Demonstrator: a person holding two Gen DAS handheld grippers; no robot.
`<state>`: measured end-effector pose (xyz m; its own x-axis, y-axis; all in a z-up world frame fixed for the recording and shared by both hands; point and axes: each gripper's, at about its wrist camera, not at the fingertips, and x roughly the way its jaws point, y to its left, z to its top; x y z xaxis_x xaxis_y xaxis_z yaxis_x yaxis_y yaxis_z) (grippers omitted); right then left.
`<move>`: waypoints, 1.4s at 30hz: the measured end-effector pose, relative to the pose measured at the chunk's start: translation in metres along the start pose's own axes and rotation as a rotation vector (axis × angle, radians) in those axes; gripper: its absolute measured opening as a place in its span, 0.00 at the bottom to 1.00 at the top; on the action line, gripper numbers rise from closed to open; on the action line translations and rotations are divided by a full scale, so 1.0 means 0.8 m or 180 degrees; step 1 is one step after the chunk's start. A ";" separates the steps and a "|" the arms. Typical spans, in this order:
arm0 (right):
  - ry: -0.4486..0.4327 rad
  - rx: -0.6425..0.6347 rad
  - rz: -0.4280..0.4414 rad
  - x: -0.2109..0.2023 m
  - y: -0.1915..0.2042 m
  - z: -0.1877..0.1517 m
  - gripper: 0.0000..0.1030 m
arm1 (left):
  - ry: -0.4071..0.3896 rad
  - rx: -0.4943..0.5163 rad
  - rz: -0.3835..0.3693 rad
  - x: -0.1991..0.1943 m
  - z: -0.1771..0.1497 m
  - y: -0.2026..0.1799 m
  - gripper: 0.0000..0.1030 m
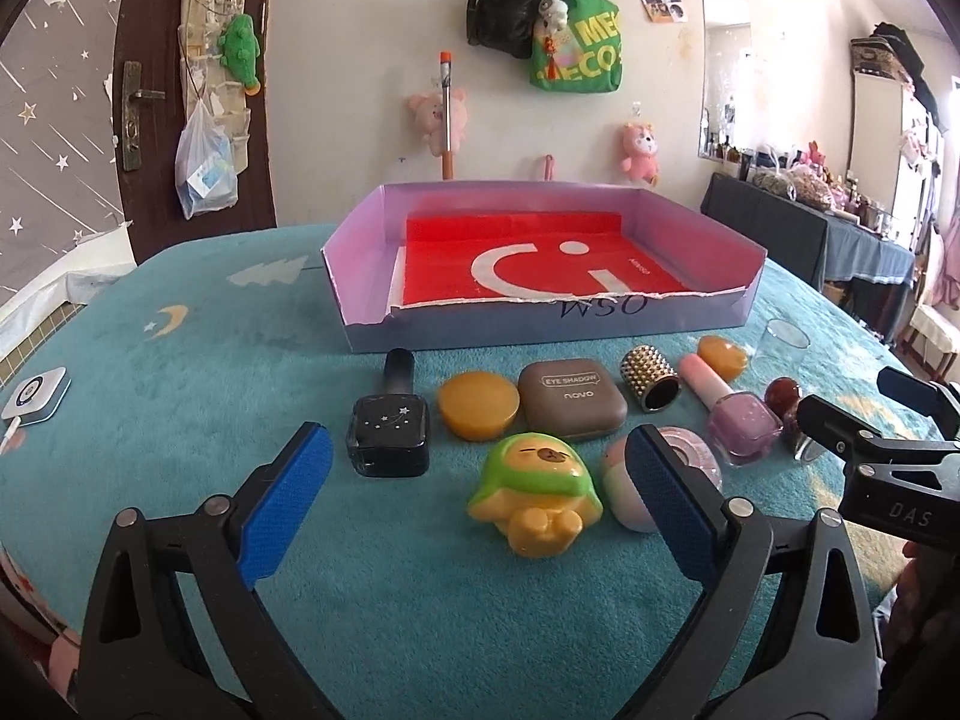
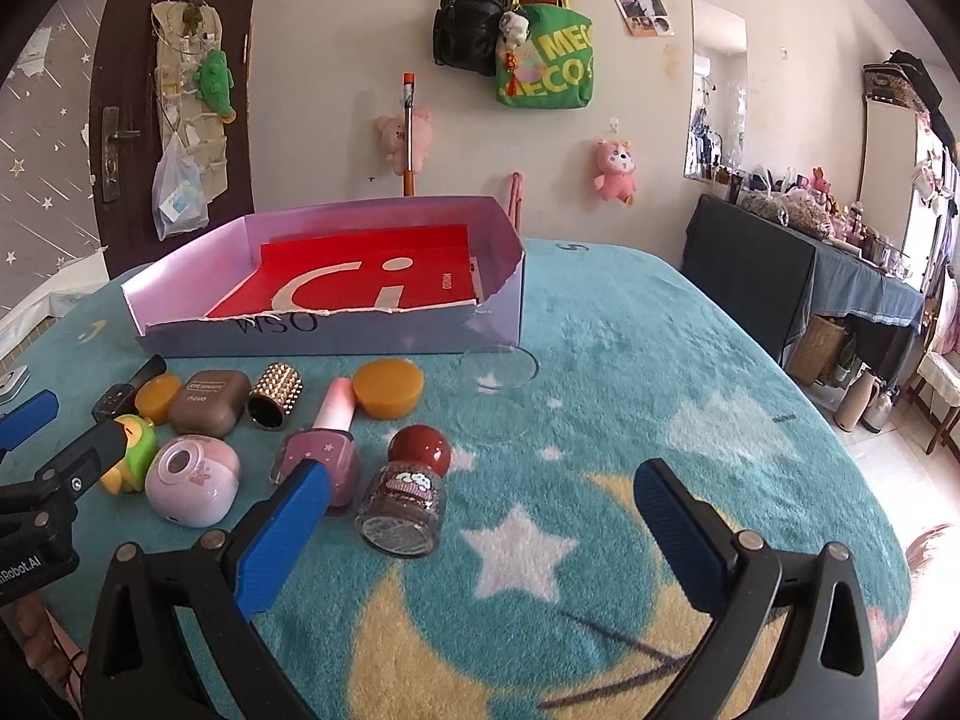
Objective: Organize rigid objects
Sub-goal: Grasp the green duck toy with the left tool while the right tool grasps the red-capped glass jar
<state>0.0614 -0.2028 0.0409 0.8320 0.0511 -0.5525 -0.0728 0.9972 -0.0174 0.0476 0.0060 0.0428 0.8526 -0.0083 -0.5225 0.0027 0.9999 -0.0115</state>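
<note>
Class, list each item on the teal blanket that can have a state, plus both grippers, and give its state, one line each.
left gripper: open, holding nothing
right gripper: open, holding nothing
cardboard box: open-topped, nothing sorted into it yet
eyeshadow compact: closed, flat
purple nail polish bottle: capped, lying down
black bottle: capped, lying down
red-capped glitter bottle: capped, tipped over
clear glass: on its side

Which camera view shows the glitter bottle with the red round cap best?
The right wrist view: the glitter bottle lies whole and near. In the left wrist view, the right gripper hides most of it.
</note>
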 end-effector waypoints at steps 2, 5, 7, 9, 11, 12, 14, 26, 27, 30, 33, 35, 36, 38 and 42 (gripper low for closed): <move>0.0028 -0.0015 0.0002 0.003 0.002 0.002 1.00 | 0.0081 0.0010 -0.0009 0.005 0.001 0.001 0.90; 0.0096 -0.0038 -0.0003 0.010 0.003 0.004 0.98 | 0.0169 0.0035 -0.0033 0.011 0.001 0.001 0.87; 0.0143 -0.0054 -0.0018 0.013 0.003 0.005 0.94 | 0.0213 0.0040 -0.0059 0.014 0.001 0.001 0.87; 0.0189 -0.0065 -0.0010 0.016 0.003 0.005 0.90 | 0.0247 0.0062 -0.0073 0.015 0.001 0.000 0.86; 0.0211 -0.0069 -0.0010 0.017 0.003 0.005 0.89 | 0.0270 0.0075 -0.0088 0.017 0.001 -0.001 0.86; 0.0223 -0.0068 -0.0004 0.018 0.003 0.005 0.89 | 0.0284 0.0078 -0.0093 0.017 0.001 -0.001 0.86; 0.0237 -0.0069 0.0005 0.019 0.003 0.006 0.88 | 0.0315 0.0080 -0.0090 0.019 0.002 0.000 0.85; 0.0428 -0.0125 0.0196 0.032 0.005 0.007 0.72 | 0.0506 0.0149 -0.0179 0.030 0.006 -0.002 0.76; 0.0450 -0.0126 0.0220 0.034 0.005 0.007 0.71 | 0.0521 0.0154 -0.0209 0.031 0.006 -0.003 0.71; 0.0501 -0.0125 0.0312 0.037 0.005 0.006 0.66 | 0.0581 0.0163 -0.0321 0.035 0.005 -0.007 0.60; 0.0555 -0.0185 0.0407 0.040 0.007 0.005 0.55 | 0.0593 0.0160 -0.0470 0.036 0.004 -0.013 0.42; 0.0540 -0.0233 0.0463 0.039 0.010 0.005 0.48 | 0.0572 0.0172 -0.0446 0.035 0.004 -0.016 0.41; 0.0532 -0.0255 0.0494 0.039 0.011 0.005 0.40 | 0.0560 0.0173 -0.0450 0.034 0.004 -0.016 0.39; 0.0516 -0.0282 0.0549 0.037 0.012 0.005 0.32 | 0.0541 0.0178 -0.0478 0.030 0.007 -0.017 0.38; 0.0497 -0.0169 0.0635 0.035 0.006 0.007 0.32 | 0.0488 0.0242 -0.0505 0.022 0.012 -0.019 0.38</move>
<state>0.0876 -0.1963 0.0302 0.7036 0.2333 -0.6713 -0.2592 0.9637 0.0633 0.0676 -0.0089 0.0421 0.7489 -0.1609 -0.6429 0.1747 0.9837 -0.0426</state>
